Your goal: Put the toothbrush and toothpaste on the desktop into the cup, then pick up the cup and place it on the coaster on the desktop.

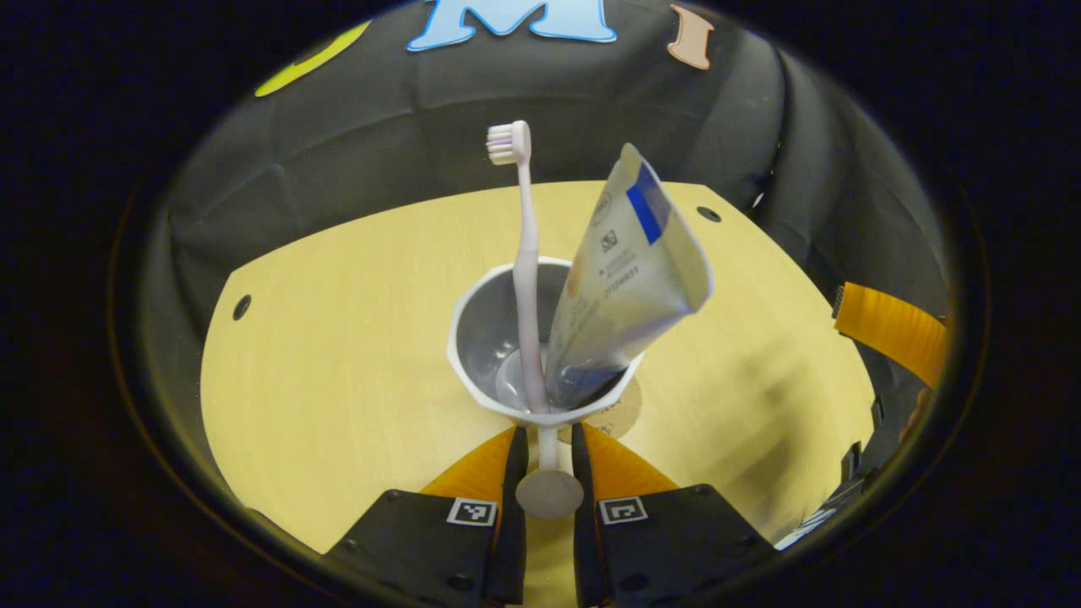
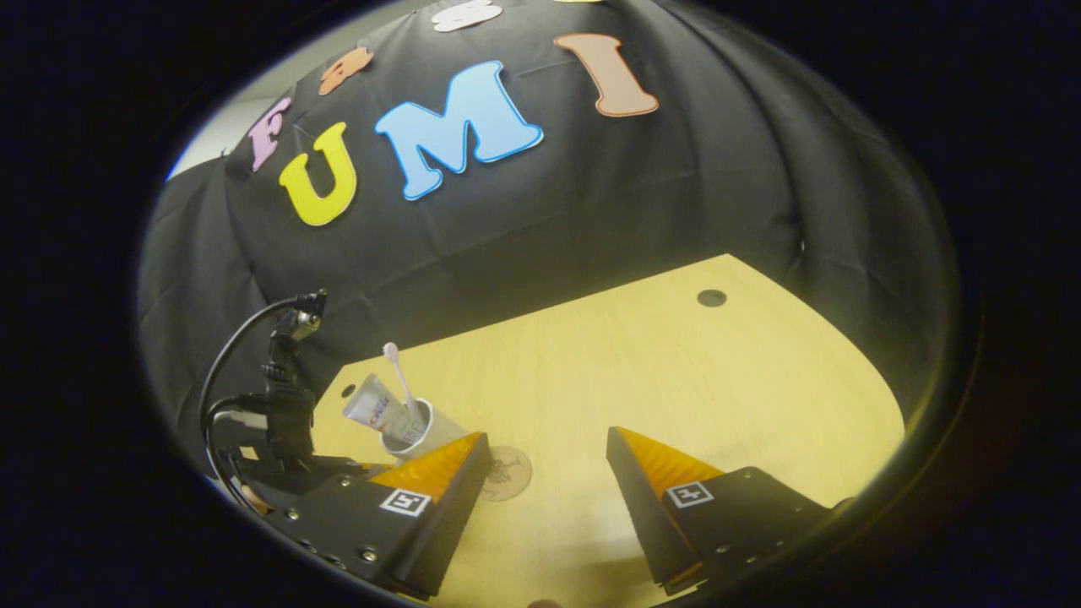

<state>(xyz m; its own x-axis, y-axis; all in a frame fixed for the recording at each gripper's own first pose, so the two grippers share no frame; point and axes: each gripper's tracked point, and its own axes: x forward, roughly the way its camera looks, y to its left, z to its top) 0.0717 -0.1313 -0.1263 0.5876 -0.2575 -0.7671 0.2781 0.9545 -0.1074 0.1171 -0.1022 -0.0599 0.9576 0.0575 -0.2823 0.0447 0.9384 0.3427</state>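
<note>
One white cup [image 1: 540, 355] at frame centre holds one pale toothbrush [image 1: 525, 262] and one toothpaste tube [image 1: 625, 279]. One round coaster [image 2: 507, 473] lies lower centre. Two grippers: left [image 1: 549, 473], right [image 2: 545, 498].

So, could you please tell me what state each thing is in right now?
Cup: upright, held by its handle, partly above the coaster.
Toothbrush: upright in the cup, bristles up.
Toothpaste: in the cup, leaning.
Coaster: flat on the desk.
Left gripper: shut on the cup's handle.
Right gripper: open, empty.
</note>
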